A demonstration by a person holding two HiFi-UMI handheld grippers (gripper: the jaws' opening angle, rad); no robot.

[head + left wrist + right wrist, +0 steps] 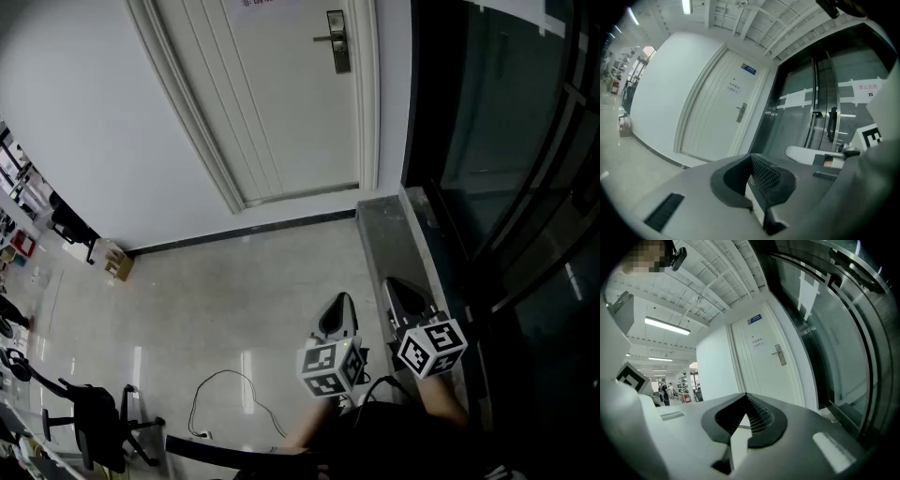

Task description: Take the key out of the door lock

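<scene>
Left gripper view is giving us the grey plastic left gripper point(752, 161) low in the middle of the frame. Its two ribbed black pads are pressing together at the tips, with nothing between them. Right gripper view is showing the matching grey right gripper point(746, 398) the same way: jaws pressed together, pinching nothing.

In the head view we are seeing both near the bottom edge, right of centre and side by side, pointing up the frame. The left one is carrying a white left marker cube point(333, 366) with black squares, and the right one a like right marker cube point(431, 345).

The right gripper is showing against a grey stone ledge point(380, 234) that is running up the frame beside a dark glass wall point(506, 141). The left gripper is showing against the pale glossy floor point(234, 281).

At top centre a white panelled door point(281, 103) is standing well apart from both grippers. Its silver handle and lock plate point(337, 42) is sitting at the door's upper right. The key is too small for us to make out in any view.

Lower left, a thin dark cable point(225, 373) is lying looped on the floor. A brown cardboard box point(118, 264) is sitting by the white wall at the left edge, and a black office chair point(94, 427) is standing in the bottom left corner.
</scene>
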